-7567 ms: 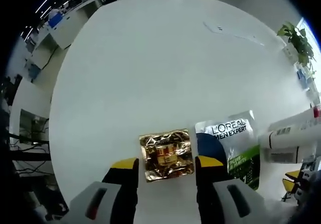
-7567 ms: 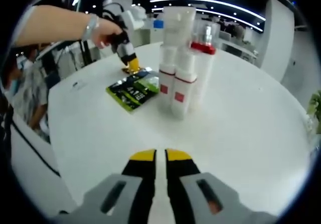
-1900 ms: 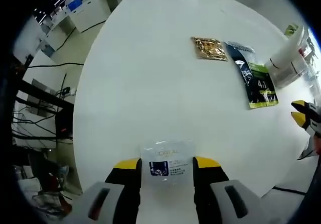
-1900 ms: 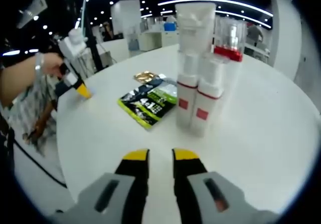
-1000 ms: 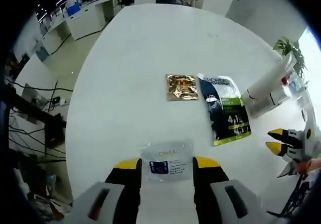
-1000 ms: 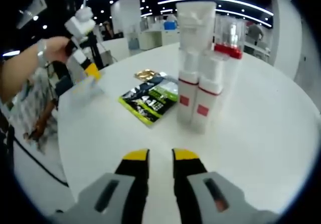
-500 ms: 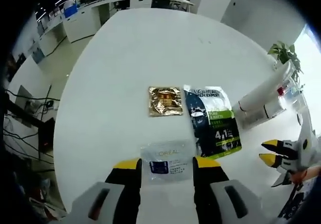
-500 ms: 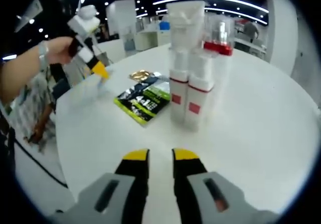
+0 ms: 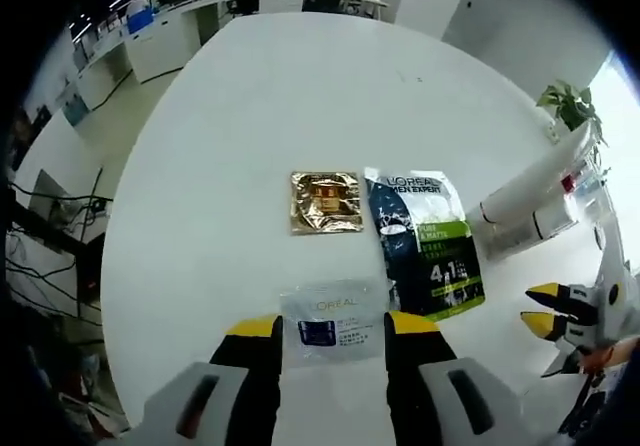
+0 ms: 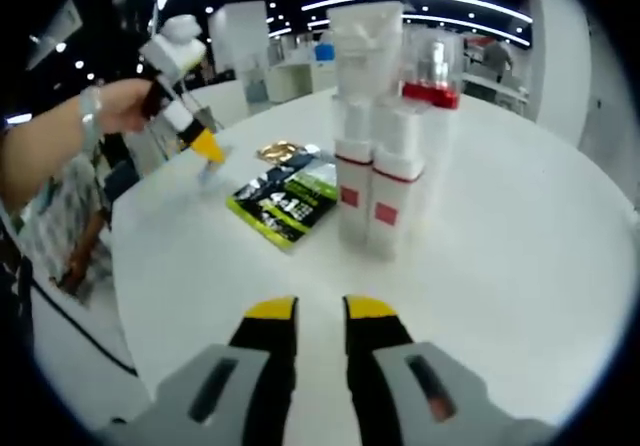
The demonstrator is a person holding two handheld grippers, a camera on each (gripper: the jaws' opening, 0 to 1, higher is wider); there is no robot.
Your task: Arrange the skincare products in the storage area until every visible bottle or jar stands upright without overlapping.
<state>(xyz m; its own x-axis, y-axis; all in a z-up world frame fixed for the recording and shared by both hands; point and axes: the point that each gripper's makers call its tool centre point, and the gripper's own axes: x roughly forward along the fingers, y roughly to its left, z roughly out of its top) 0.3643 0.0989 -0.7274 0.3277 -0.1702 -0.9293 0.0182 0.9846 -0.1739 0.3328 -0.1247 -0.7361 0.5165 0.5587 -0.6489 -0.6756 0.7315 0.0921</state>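
Left gripper (image 9: 333, 331), clamped on a clear sachet (image 9: 334, 323) above the table (image 9: 250, 116), was carrying it toward the gold (image 9: 326, 202) and green (image 9: 425, 245) sachets; setting it beside them seemed next, right gripper (image 10: 321, 311) idle, jaws slightly parted, empty.

Right gripper (image 10: 320, 311) hovers low over the white round bench (image 10: 520, 226), jaws slightly parted, nothing between them. Ahead: cluster of upright white bottles (image 10: 378, 161) with red bands, one red-collared pump bottle (image 10: 432, 86) behind. Dark green sachet (image 10: 282, 200) lies flat just left of the cluster; gold sachet (image 10: 278, 150) beyond it. Upper left, a hand (image 10: 125, 106) holds the left gripper (image 10: 205, 146) above the bench; contents unclear.
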